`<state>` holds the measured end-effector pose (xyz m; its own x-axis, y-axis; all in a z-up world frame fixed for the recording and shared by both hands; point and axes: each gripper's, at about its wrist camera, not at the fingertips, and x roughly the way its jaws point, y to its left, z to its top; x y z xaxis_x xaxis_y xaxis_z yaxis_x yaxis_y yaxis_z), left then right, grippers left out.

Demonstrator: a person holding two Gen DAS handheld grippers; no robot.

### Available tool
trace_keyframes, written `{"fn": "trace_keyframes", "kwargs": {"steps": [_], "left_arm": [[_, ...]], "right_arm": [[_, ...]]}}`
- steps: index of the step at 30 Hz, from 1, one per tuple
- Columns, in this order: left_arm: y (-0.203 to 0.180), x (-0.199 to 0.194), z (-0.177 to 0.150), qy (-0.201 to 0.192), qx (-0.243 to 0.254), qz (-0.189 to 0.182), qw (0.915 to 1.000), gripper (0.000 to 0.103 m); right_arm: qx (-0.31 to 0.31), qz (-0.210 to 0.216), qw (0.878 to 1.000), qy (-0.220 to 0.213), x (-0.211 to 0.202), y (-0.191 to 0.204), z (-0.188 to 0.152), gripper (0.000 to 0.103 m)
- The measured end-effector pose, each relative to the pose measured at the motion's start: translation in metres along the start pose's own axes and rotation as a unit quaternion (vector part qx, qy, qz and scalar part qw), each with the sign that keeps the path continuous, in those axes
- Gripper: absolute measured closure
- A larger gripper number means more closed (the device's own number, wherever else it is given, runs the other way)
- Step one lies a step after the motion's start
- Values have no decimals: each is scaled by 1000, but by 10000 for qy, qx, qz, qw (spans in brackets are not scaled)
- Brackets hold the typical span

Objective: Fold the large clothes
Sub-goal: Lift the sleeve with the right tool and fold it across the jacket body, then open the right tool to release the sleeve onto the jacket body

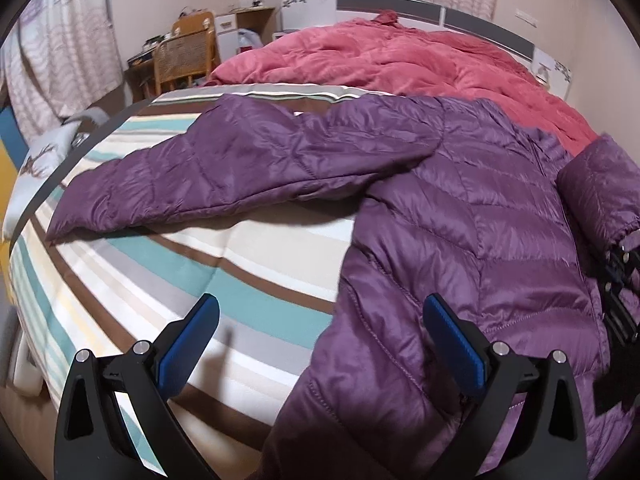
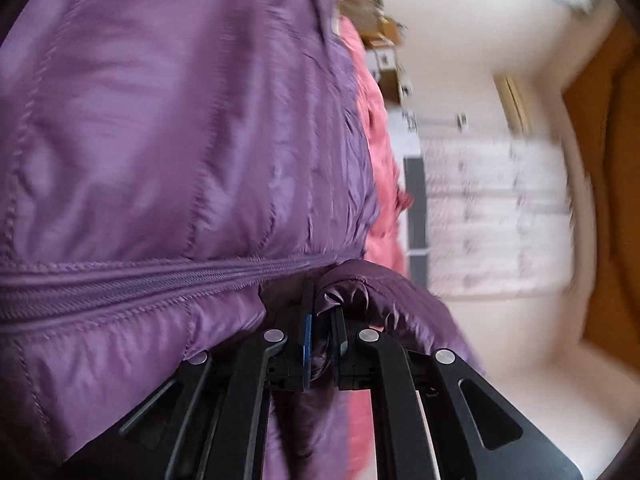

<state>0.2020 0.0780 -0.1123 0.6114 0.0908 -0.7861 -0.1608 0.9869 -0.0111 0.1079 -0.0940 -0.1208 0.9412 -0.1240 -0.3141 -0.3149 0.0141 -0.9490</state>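
The left gripper [image 1: 320,344] has its jaws spread wide, with nothing between them; its blue pads [image 1: 190,340] hang above the lower edge of the purple down jacket [image 1: 460,208] without pressing on it, one pad over the striped bedspread [image 1: 180,256] and the other over the jacket's quilted body near the hem. This gripper points down at a slant toward the bed. The jacket lies flat on the striped bedspread, its body on the right of the left wrist view and one sleeve [image 1: 208,172] stretched out across the stripes away from the body. Beyond the jacket a pink quilt [image 1: 400,60] is bunched against the headboard [image 1: 440,8], and a wooden chair [image 1: 188,56] stands off the far corner of the bed. The right gripper [image 2: 320,320] is pressed together on a fold of the jacket's purple fabric, a gathered cuff-like end [image 2: 360,284] bulging out just past its fingertips; the pads are almost hidden by the cloth they pinch. It is rolled onto its side, so the room beyond appears tipped over, and it sits just beside the jacket's closed zipper [image 2: 140,284], which runs across the right wrist view. In the left wrist view the right gripper's black frame [image 1: 624,276] shows at the jacket's far side, next to the second sleeve's [image 1: 600,184] gathered cuff.
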Motion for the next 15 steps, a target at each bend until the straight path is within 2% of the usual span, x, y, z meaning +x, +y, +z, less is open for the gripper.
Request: {"fn": "trace_keyframes", "kwargs": {"steps": [3,5,7,10,12,13,14,15], "left_arm": [[1,-5,2,-27,-85,-52,9999,2],[-2,-10,5,-109,-51,-96,9999,2],[-9,-17,8,-235,26,-220,9995,2],[-27,-26,16,-406,181,-483,9978,2],[-43,-29,22,-479,350,-654,9961,2],[-53,-29,25,-481,458,-737,9951,2],[-62,-28,28,-468,547,-807,9941,2],[-73,-26,32,-459,640,-861,9932,2]], "right_arm": [[80,-244,9997,38,-6,-3,-2,77],[410,-225,9989,63,-12,-12,-7,58],[959,-129,9953,41,-23,-28,-19,47],[1870,352,9816,122,-32,-47,-42,47],[2505,686,9655,177,-33,-58,-59,47],[3162,1037,9426,274,-35,-69,-76,47],[3550,1211,9263,355,-33,-73,-88,47],[4135,1406,8983,483,-32,-80,-106,47]]}}
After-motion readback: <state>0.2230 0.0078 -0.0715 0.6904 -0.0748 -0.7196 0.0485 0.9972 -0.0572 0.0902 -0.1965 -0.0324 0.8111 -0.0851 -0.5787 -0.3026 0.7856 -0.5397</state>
